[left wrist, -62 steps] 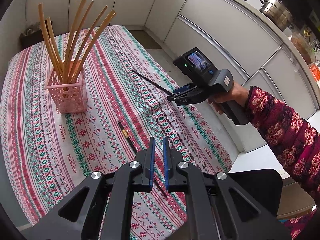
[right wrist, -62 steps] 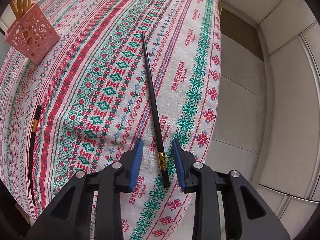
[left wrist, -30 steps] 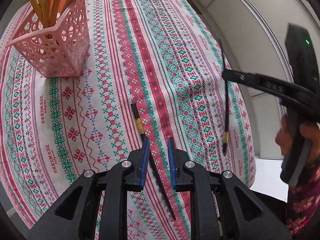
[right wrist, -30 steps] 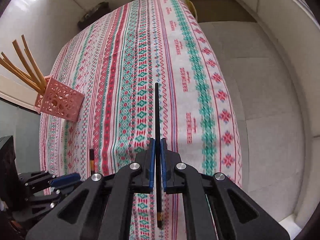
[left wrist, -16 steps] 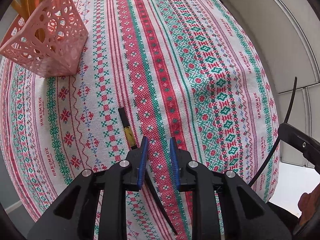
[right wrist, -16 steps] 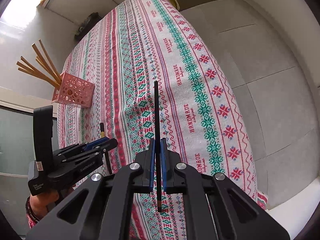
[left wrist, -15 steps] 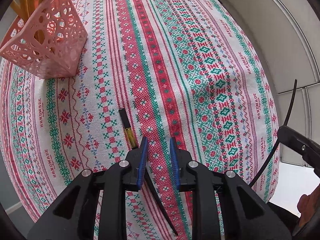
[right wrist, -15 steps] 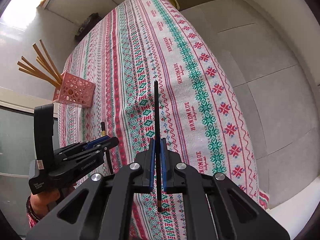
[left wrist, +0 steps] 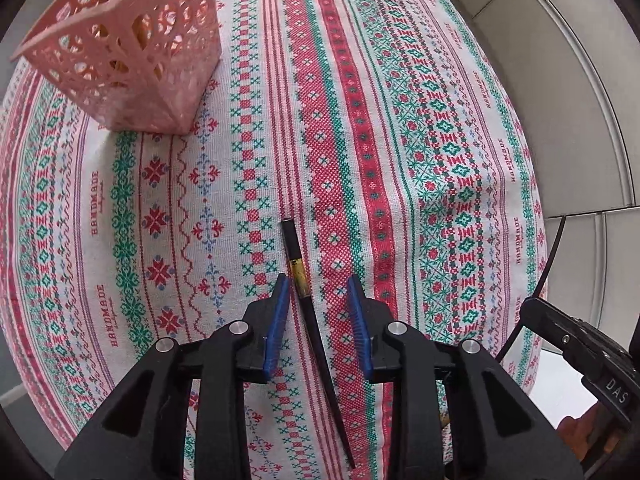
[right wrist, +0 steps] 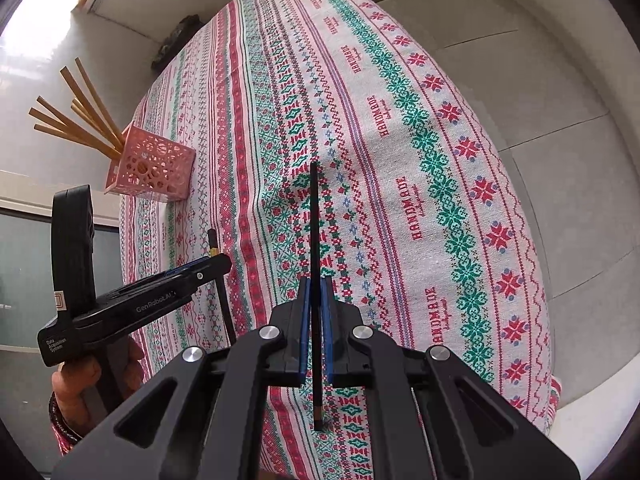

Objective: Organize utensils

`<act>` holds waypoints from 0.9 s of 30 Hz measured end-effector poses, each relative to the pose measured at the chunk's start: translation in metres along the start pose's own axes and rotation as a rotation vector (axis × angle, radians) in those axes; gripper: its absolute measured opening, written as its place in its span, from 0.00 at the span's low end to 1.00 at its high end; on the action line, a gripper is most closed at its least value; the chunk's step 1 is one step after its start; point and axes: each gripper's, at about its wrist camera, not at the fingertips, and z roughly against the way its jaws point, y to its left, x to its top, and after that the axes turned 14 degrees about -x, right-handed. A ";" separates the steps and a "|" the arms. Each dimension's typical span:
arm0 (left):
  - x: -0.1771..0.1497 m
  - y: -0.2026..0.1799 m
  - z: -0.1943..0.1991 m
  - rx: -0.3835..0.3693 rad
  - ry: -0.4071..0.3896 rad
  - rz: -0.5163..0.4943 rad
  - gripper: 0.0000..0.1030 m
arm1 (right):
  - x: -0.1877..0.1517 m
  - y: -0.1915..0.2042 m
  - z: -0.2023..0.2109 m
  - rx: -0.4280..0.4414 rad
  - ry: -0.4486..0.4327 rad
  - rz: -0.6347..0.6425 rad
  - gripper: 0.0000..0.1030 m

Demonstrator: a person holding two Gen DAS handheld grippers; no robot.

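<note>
We see one black chopstick [left wrist: 310,312] lying near the tabletop's [left wrist: 460,128] front edge between our left gripper's [left wrist: 319,320] opening, untouching pads, second chopstick [right wrist: 315,248] clenched in right gripper [right wrist: 316,320], pink holder [left wrist: 132,52] toward the far left corner.

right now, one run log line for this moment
left gripper: opening over black chopstick on tablecloth | right gripper: shut on second black chopstick | holder: wooden chopsticks only

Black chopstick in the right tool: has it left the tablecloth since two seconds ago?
Yes. The black chopstick lay on the tablecloth; now it is lifted clear, clamped in the right tool.
</note>
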 end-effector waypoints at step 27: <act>-0.078 -0.048 0.153 0.131 -0.607 -0.251 0.06 | -0.015 0.062 0.028 0.089 -0.109 0.086 0.06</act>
